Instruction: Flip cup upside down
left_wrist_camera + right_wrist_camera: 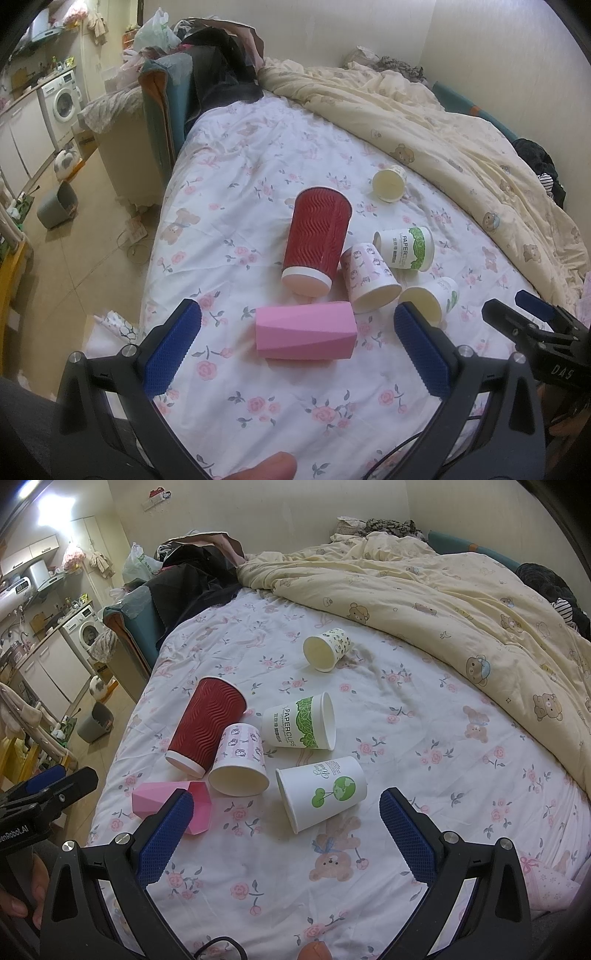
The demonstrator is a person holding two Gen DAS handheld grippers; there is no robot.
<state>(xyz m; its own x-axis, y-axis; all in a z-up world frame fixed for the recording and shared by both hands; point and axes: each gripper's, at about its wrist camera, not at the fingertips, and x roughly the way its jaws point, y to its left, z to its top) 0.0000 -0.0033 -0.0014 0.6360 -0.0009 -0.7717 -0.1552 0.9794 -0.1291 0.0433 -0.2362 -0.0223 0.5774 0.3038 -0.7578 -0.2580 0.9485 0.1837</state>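
Left wrist view: six cups lie on their sides on a floral bed (258,406). The left gripper (295,350), fingers apart and empty, frames the near pink cup (306,330). The right gripper (286,834), fingers also apart, hovers near the white globe cup (321,790). Likely reaching; next, close on one cup.

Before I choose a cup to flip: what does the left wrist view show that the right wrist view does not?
Only the left wrist view shows the pink cup whole, lying between the open left gripper. Only the right wrist view shows the globe-print cup from the side, before the open right gripper. Both show the red ribbed cup lying on the floral sheet.
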